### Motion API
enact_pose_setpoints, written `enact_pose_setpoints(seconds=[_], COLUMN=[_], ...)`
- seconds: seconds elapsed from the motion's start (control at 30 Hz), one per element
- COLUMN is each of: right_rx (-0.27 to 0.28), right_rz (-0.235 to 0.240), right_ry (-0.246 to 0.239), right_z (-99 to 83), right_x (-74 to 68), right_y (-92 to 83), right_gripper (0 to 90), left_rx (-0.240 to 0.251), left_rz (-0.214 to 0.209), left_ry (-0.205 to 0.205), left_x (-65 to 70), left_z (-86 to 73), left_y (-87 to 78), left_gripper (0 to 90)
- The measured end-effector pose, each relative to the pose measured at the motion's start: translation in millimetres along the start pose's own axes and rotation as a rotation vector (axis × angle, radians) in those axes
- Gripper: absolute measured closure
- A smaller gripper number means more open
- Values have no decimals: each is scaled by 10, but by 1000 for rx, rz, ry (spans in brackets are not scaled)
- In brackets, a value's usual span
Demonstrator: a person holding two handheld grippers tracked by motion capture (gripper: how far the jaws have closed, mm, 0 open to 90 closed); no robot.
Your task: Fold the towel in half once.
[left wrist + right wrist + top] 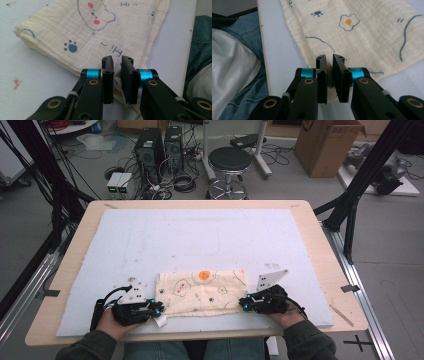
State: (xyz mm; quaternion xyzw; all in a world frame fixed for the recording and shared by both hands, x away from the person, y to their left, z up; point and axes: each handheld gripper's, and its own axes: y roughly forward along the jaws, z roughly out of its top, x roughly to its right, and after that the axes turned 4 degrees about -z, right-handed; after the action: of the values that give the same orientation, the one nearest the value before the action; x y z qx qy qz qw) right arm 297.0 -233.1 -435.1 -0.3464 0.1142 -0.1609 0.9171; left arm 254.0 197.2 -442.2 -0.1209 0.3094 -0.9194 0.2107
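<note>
Folded cream cloth (201,292), printed with bears, paw marks and an orange-centred flower, lying on the pale mat (200,240) that covers the wooden desk (325,265). The cloth sits at the 6 o'clock edge of the mat, long side running from 9 to 3 o'clock, just ahead of the person's lap.

Left tool (156,310), at the 9 o'clock end of the cloth's near edge: in the left gripper view the left tool (117,75) has its two black jaws drawn nearly together, with the near corner of the cloth (100,32) pinched between the pads. A white label tag (160,321) hangs from that corner toward 6 o'clock.

Right tool (246,303), at the 3 o'clock end of the near edge: in the right gripper view the right tool (329,75) likewise stands with jaws nearly together, clamped on the cloth's (362,32) hem.

Both hands rest low on the mat, forearms entering from 6 o'clock. Beyond the desk at 12 o'clock stand a black stool (229,161) and a cardboard box (327,142) toward 1 o'clock.
</note>
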Motion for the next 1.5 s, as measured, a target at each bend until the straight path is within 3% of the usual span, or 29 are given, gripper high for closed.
enact_pose_setpoints(seconds=[0.23, 0.57, 0.7, 0.8, 0.9, 1.0, 1.17, 1.33, 1.4, 1.43, 1.5], right_rx=[51, 74, 62, 26, -14, 16, 66, 84, 78, 76, 83], right_rz=[8, 35, 51, 79, 94, 91, 76, 26, 12, -8, -9], right_ry=[-1, -21, -22, -21, -26, -12, 16, 36, 47, 50, 43], right_z=[19, 22, -3, -27, -37, -24, 19, 131, 203, 248, 341], right_x=[-20, -91, -111, -122, -129, -114, -26, 109, 169, 193, 243], right_y=[-61, -136, -142, -103, -51, -81, -162, -176, -132, -106, -39], right_gripper=[842, 843, 843, 837, 753, 688, 632, 584, 580, 585, 660], left_rx=[13, 46, 39, 24, 23, 66, 118, 169, 181, 178, 136], left_rz=[12, 25, 11, -30, -76, -90, -76, -24, 7, 8, 46], left_ry=[10, 13, 16, 18, 36, 31, -10, -49, -63, -58, -27], left_x=[13, 28, 52, 61, 76, 78, 16, -109, -155, -179, -211], left_z=[11, 7, -13, -34, -30, -12, 30, 122, 177, 206, 274], left_y=[-23, -114, -142, -119, -114, -147, -166, -157, -128, -105, -26], left_gripper=[836, 856, 855, 851, 738, 657, 563, 562, 603, 672, 791])
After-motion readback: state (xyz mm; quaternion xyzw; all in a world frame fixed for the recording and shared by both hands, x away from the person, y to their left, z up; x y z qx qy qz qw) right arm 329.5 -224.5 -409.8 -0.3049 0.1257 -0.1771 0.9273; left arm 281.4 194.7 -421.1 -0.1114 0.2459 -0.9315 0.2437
